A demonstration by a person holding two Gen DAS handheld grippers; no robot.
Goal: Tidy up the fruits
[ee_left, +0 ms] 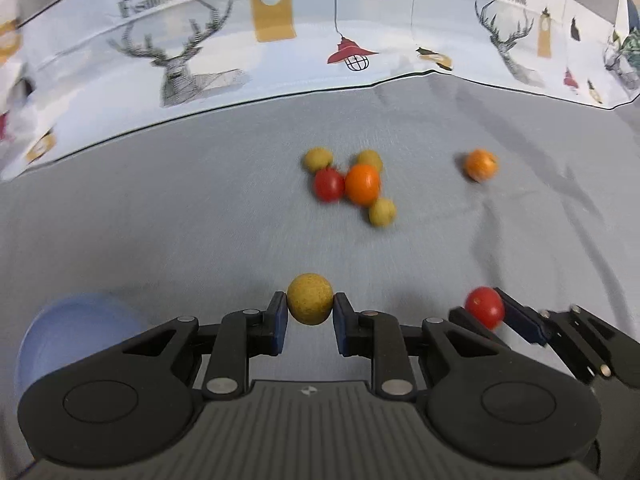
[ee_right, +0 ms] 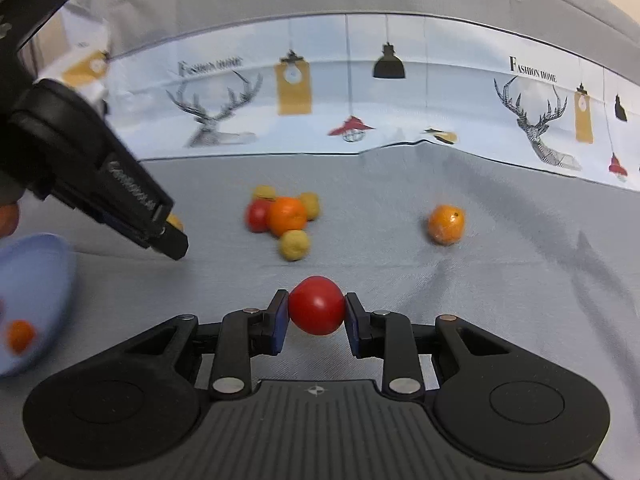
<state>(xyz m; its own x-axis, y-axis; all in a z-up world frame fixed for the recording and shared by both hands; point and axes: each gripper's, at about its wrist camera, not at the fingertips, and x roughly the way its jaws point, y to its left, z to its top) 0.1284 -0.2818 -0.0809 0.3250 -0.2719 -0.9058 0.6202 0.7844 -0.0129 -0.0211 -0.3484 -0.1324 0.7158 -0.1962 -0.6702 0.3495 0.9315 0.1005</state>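
Both grippers are clamping fruit: the left gripper a yellow fruit, the right gripper a red tomato. Lifting slowly toward the blue bowl would prevent slipping.

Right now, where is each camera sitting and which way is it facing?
Left wrist: sits on the left tongs, looking down at the grey cloth; its fingers clamp a yellow fruit.
Right wrist: sits on the right tongs, facing likewise; its fingers clamp a red tomato.
Shared: the fruit pile, lone orange, blue bowl.
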